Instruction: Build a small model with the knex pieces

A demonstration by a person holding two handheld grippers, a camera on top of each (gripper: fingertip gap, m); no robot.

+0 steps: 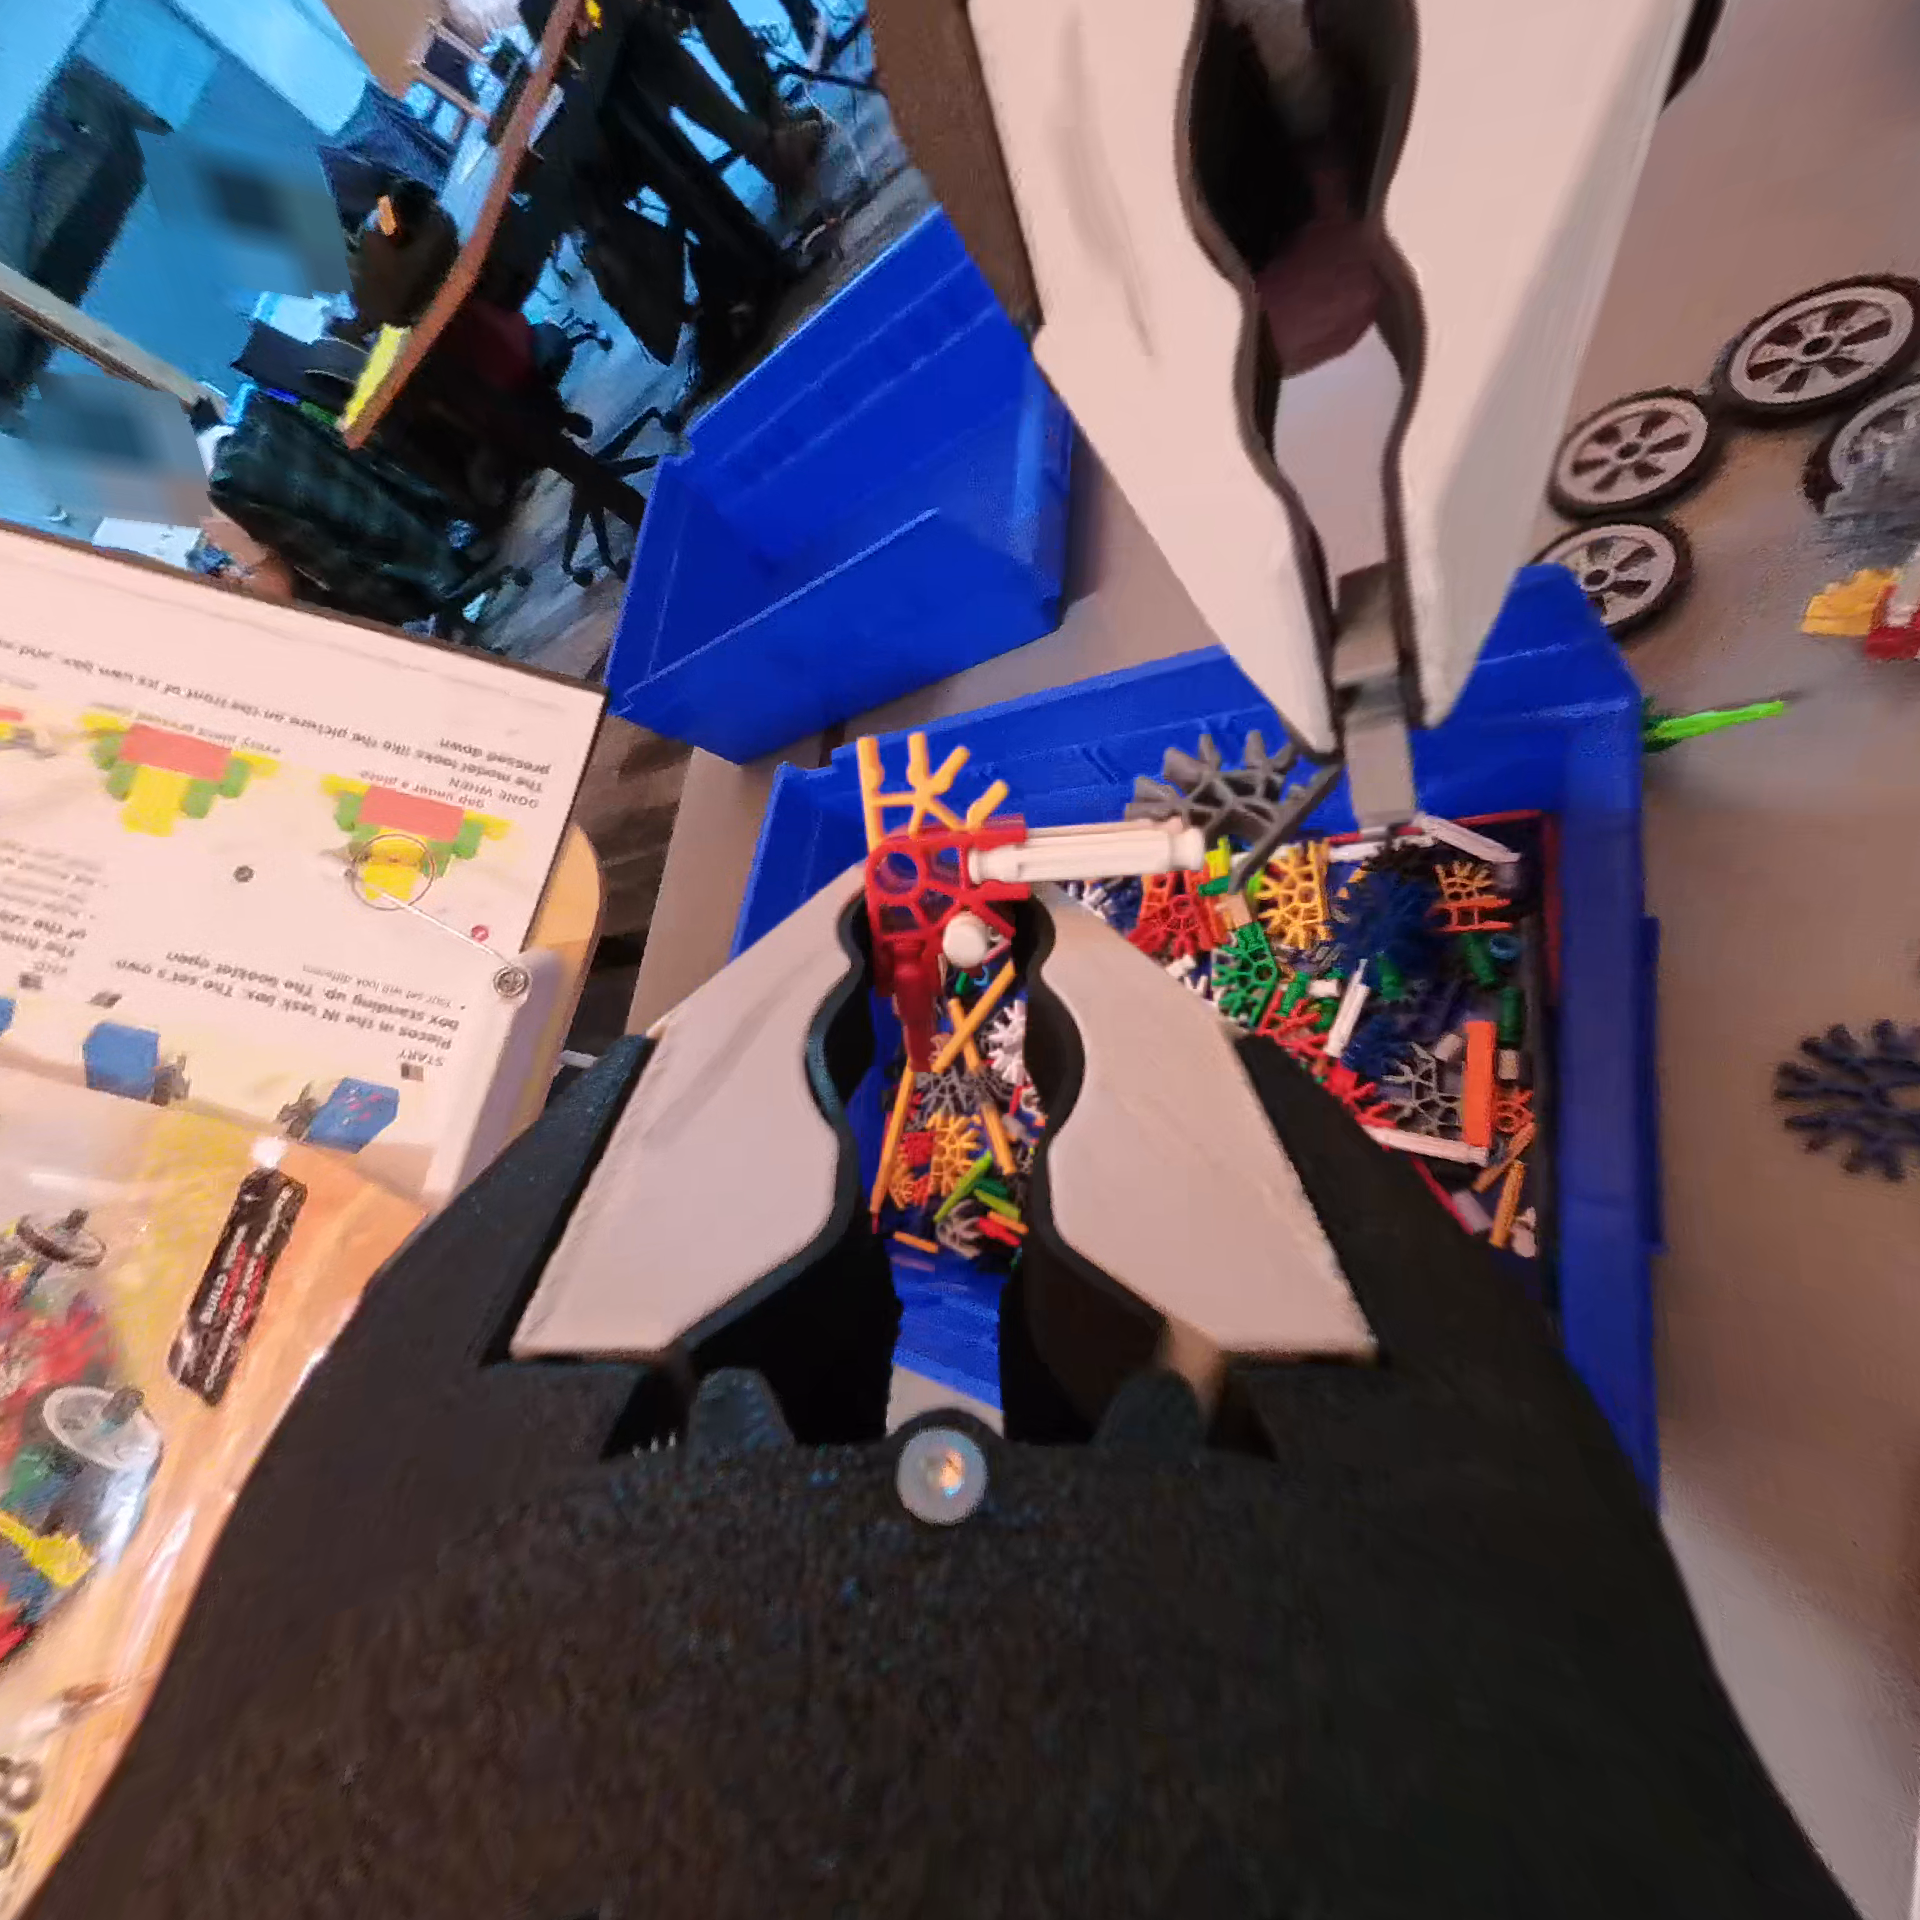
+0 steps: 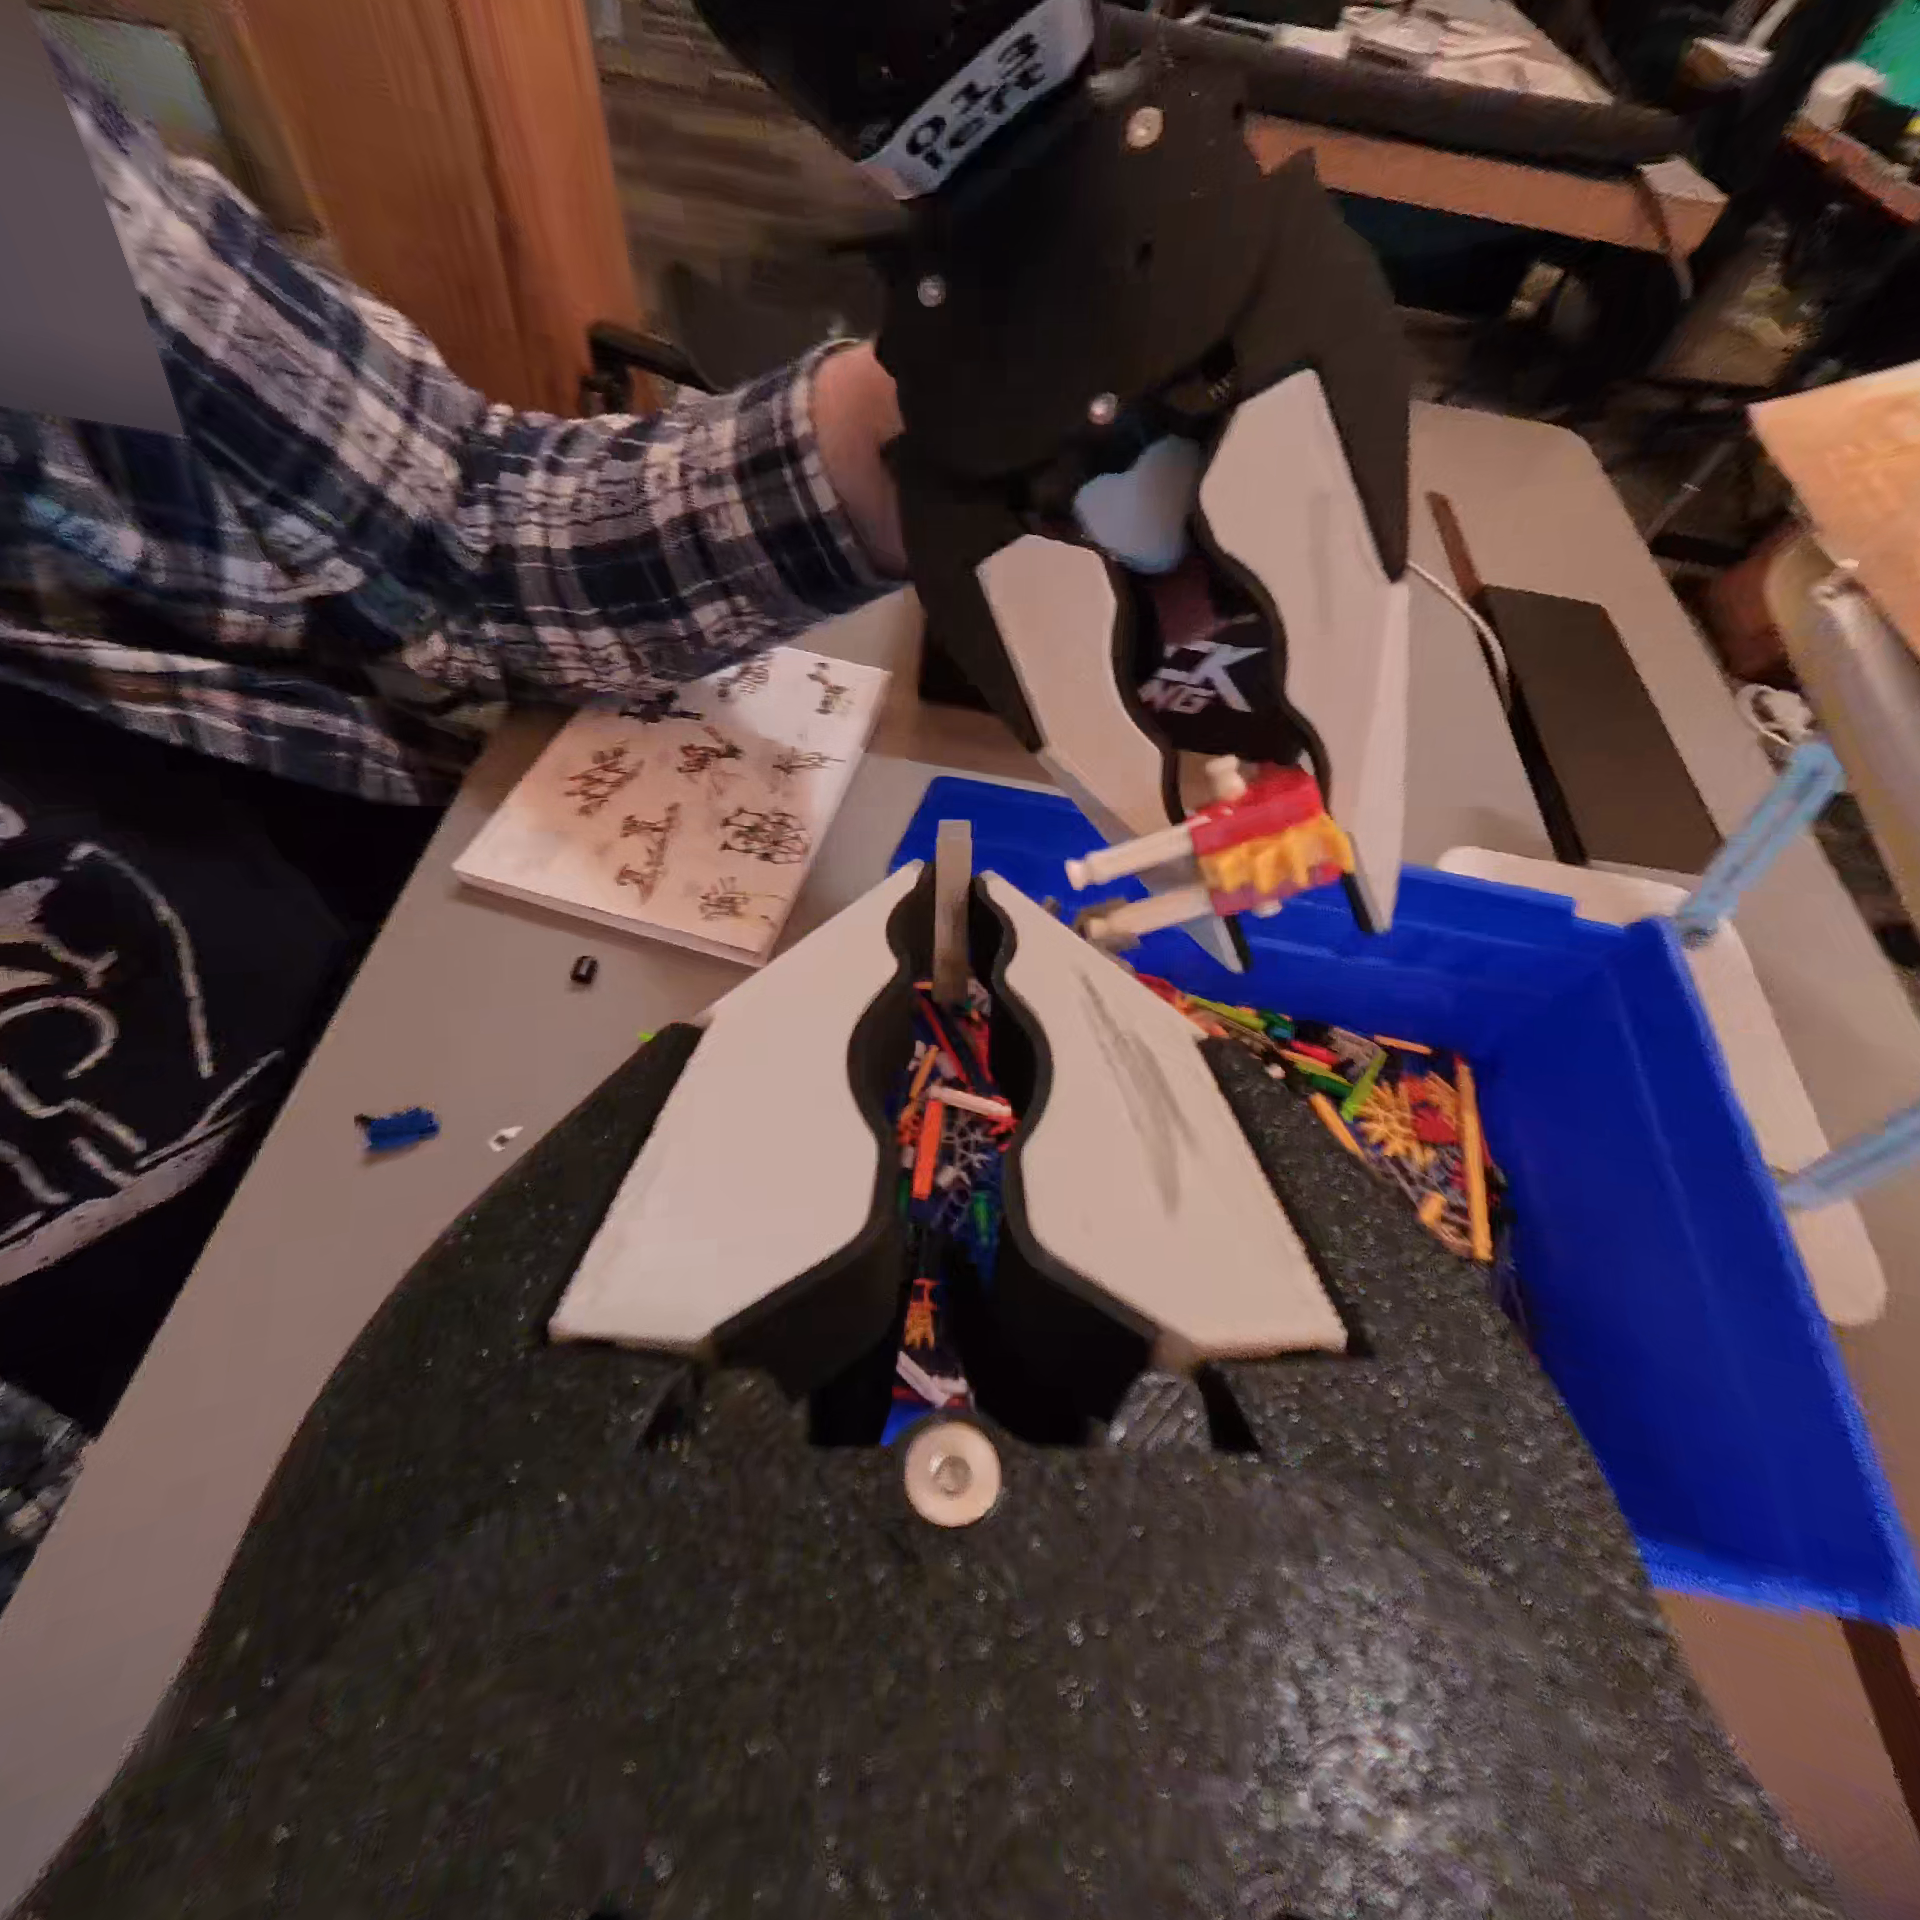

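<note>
Left hand-held gripper (image 1: 951, 914): we see it closed on a small assembly (image 1: 940, 883), a red connector w/ a white rod sticking out to the right and yellow pieces behind. It hangs above the bin.
Right hand-held gripper (image 2: 954, 883): we see its fingers nearly together, pinching a flat grey piece (image 2: 952, 914) at the tips. In the left view it comes down from the top, tips over the bin's far side, near a grey snowflake connector (image 1: 1221, 784).
Gap: the assembly's rod tip sits near the right gripper's tips; we can't tell if they touch.
Bin (image 1: 1590, 935): blue, on the counter (image 2: 416, 1039), filled w/ mixed rods and connectors in many colours.
2nd bin (image 1: 862, 520): blue, tipped, just beyond the first.
Wheels (image 1: 1631, 452): several grey-and-black, on the counter right of the bin.
Blue snowflake connector (image 1: 1855, 1096): lies alone, right of the bin.
Instruction sheet (image 1: 260, 831): left of the bin, w/ a clear bag of parts (image 1: 73, 1403) below it.
Booklet (image 2: 675, 800): w/ drawings, on the counter beside a plaid sleeve (image 2: 364, 520).
</note>
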